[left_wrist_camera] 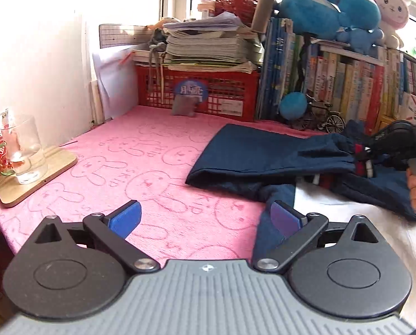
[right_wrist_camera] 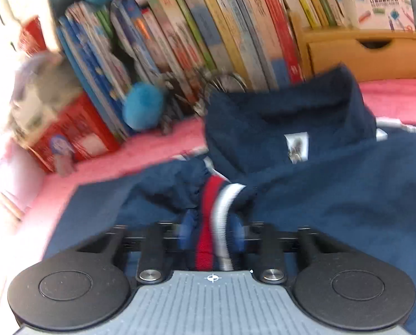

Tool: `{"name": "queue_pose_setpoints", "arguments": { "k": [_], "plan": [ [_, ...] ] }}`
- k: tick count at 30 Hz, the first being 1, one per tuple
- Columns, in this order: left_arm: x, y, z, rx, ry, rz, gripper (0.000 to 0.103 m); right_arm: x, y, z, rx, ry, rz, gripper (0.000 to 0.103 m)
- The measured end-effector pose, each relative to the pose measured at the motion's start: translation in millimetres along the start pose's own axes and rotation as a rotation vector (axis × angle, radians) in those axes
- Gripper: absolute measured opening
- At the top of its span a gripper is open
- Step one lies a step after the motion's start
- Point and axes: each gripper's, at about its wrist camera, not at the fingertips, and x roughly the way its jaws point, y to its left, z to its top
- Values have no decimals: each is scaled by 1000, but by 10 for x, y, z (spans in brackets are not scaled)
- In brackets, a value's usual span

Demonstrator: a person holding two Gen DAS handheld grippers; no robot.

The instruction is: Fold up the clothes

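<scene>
Your right gripper (right_wrist_camera: 212,237) has its jaws clamped on the red-and-white striped cuff (right_wrist_camera: 217,209) of the navy jacket (right_wrist_camera: 333,195), which lies spread on the pink-covered counter (left_wrist_camera: 141,150) in front of the bookshelf (right_wrist_camera: 208,28), collar (right_wrist_camera: 286,117) toward the books. Your left gripper (left_wrist_camera: 205,220) hovers low over the counter's near edge with its jaws wide and nothing between them; 1 jaw sits just over a strip of navy cloth. By my reading, you are folding a sleeve (left_wrist_camera: 250,153) across the body. The right wrist view is blurred, so it seems in motion. Next, lay the cuff flat on the jacket's body, keeping the sleeve unbunched.
</scene>
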Motion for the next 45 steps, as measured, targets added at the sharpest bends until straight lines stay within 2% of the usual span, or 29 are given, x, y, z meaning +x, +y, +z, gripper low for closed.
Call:
{"name": "queue_pose_setpoints", "arguments": {
  "k": [7, 10, 15, 19, 20, 21, 22, 23, 24, 25, 26, 28, 30, 31, 33, 34, 35, 36, 39, 40, 41, 42, 43, 44, 45],
  "plan": [
    [99, -208, 140, 58, -64, -49, 100, -907, -279, 292, -147, -181, -125, 12],
    [179, -399, 142, 110, -70, -85, 100, -1180, -505, 364, -200, -216, -213, 12],
    [350, -711, 165, 215, -53, -107, 100, -1270, -1034, 285, -242, -146, -345, 15],
    [374, -824, 232, 294, -102, -79, 100, -1136, -1391, 108, -252, -63, -379, 18],
    [398, -838, 259, 299, -104, -80, 100, -1110, -1460, 72, -248, -44, -390, 23],
    [421, -853, 287, 305, -106, -81, 100, -1093, -1513, 43, -239, -25, -405, 38],
    [470, -897, 308, 303, -100, -90, 100, -1099, -1521, 23, -230, -30, -434, 49],
    [537, -963, 324, 295, -89, -106, 100, -1127, -1487, 11, -222, -56, -476, 67],
    [604, -1029, 340, 286, -79, -121, 101, -1155, -1453, -1, -214, -81, -518, 70],
    [671, -1095, 357, 278, -68, -137, 101, -1199, -1392, -5, -204, -111, -515, 70],
    [738, -1161, 373, 269, -57, -153, 101, -1257, -1306, 0, -191, -145, -469, 72],
    [872, -1293, 406, 252, -35, -184, 100, -1314, -1092, 24, -160, -182, -326, 73],
    [1006, -1424, 438, 235, -14, -215, 96, -1230, -853, 15, -148, -159, -170, 73],
    [1084, -1464, 409, 251, 5, -205, 91, -1166, -750, 6, -146, -141, -116, 73],
    [1256, -1504, 285, 317, 55, -146, 82, -963, -604, -79, -170, -89, -104, 71],
    [1321, -1486, 233, 341, 69, -114, 82, -852, -537, -132, -186, -60, -108, 71],
    [1366, -1419, 191, 357, 74, -80, 83, -751, -507, -185, -202, -32, -126, 68],
    [1382, -1318, 172, 358, 69, -68, 90, -684, -534, -235, -216, -10, -163, 66],
    [1407, -1038, 188, 375, 85, -29, 95, -587, -688, -360, -259, 17, -276, 64],
    [1399, -954, 208, 387, 83, -34, 97, -624, -737, -360, -266, 8, -279, 63],
    [1364, -894, 248, 389, 79, -38, 97, -681, -778, -350, -265, 14, -272, 55],
    [1310, -851, 303, 383, 73, -40, 93, -737, -819, -340, -264, 19, -264, 51],
    [1237, -836, 377, 369, 48, -48, 88, -804, -843, -309, -249, 15, -250, 51],
    [1160, -858, 469, 345, 11, -81, 86, -891, -846, -264, -221, -10, -222, 59],
    [1090, -892, 565, 317, -27, -129, 87, -976, -837, -223, -197, -54, -173, 73]
  ]
}}
